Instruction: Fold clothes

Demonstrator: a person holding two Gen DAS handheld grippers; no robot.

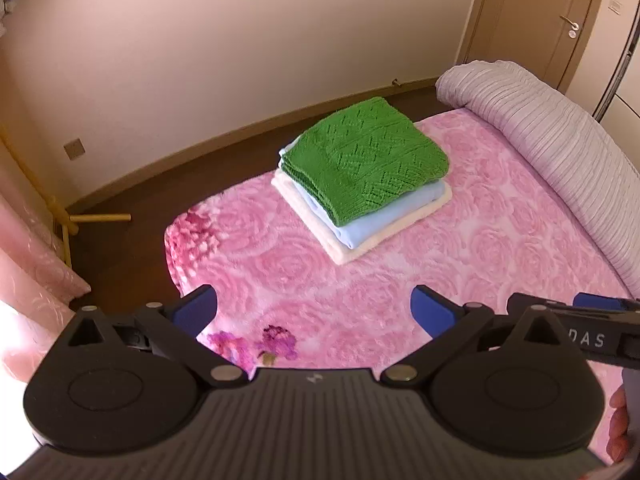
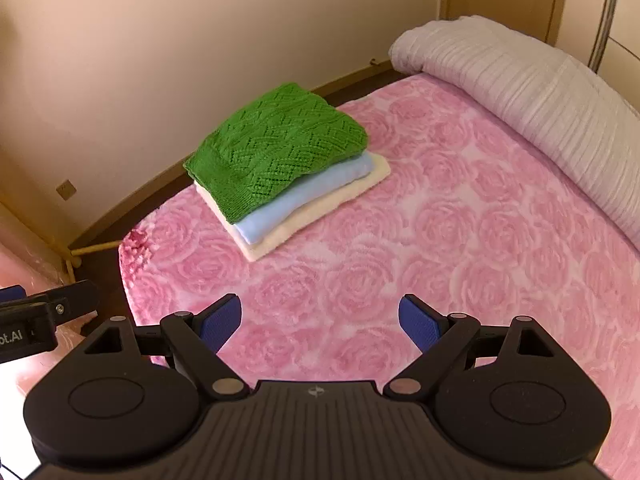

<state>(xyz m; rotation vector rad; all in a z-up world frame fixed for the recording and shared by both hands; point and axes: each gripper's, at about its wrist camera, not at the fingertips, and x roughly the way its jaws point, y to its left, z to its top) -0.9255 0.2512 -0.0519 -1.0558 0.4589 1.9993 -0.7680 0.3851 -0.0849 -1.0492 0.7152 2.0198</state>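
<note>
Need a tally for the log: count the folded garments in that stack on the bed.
3, all in one stack on the pink blanket: green knit on top, light blue piece beneath it, cream piece at the bottom. Thinner layers could be hidden between.

Warm, bright daylight (glare at lower left); sharp focus, fisheye-bent edges.

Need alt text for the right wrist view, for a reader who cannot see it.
A neat stack of three folded garments, a green knit sweater on a light blue piece on a cream one, lies on a pink rose-patterned bedspread. The right gripper hangs open and empty in the foreground, apart from the stack. A rolled grey quilt lies along the far right.
</note>
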